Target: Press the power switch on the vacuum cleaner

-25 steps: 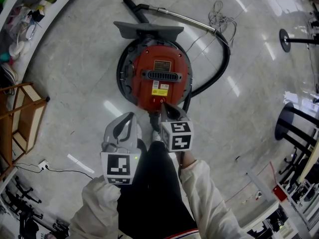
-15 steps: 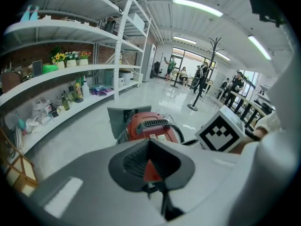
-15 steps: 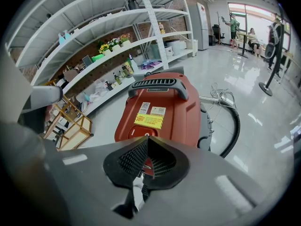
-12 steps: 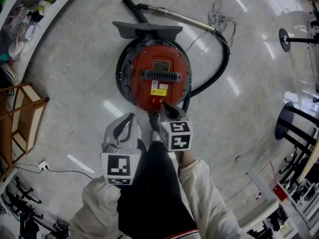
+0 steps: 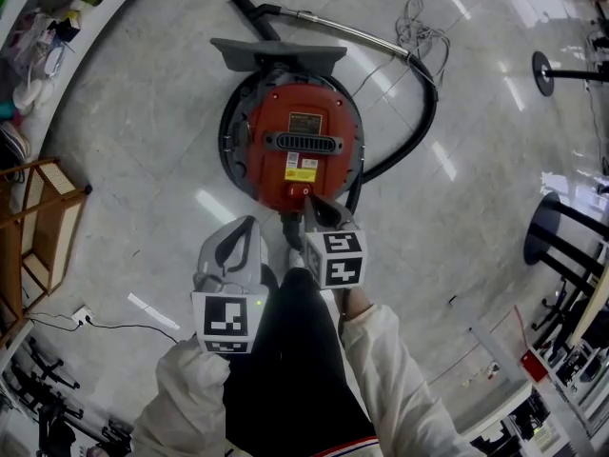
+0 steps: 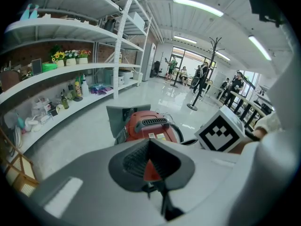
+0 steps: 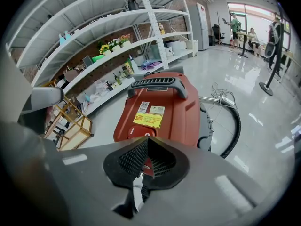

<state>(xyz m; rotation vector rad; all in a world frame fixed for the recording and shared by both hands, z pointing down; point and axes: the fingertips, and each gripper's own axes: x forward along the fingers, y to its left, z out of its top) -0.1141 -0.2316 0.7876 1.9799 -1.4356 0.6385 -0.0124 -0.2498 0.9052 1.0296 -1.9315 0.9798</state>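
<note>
A round red vacuum cleaner [image 5: 303, 146] stands on the pale floor just in front of me, with a black handle on top and a yellow label. Its red power switch [image 5: 299, 191] sits at the near edge of the lid. My right gripper [image 5: 312, 204] is shut and empty, its tip right at the switch; I cannot tell if it touches. In the right gripper view the switch [image 7: 139, 133] shows just above the shut right gripper [image 7: 146, 142]. My left gripper [image 5: 249, 225], also shut and empty, hangs to the left, short of the vacuum cleaner [image 6: 150, 125].
A grey floor nozzle [image 5: 278, 53], metal wand [image 5: 354, 32] and black hose [image 5: 419, 127] curl round the far and right sides. A wooden rack [image 5: 38, 227] stands left, a power strip [image 5: 84, 314] near it. Black stand bases [image 5: 550, 246] are right. My leg [image 5: 290, 350] is below.
Nothing has visibly moved apart from a slight shift of the head view; both grippers hold their places, the right one still at the switch.
</note>
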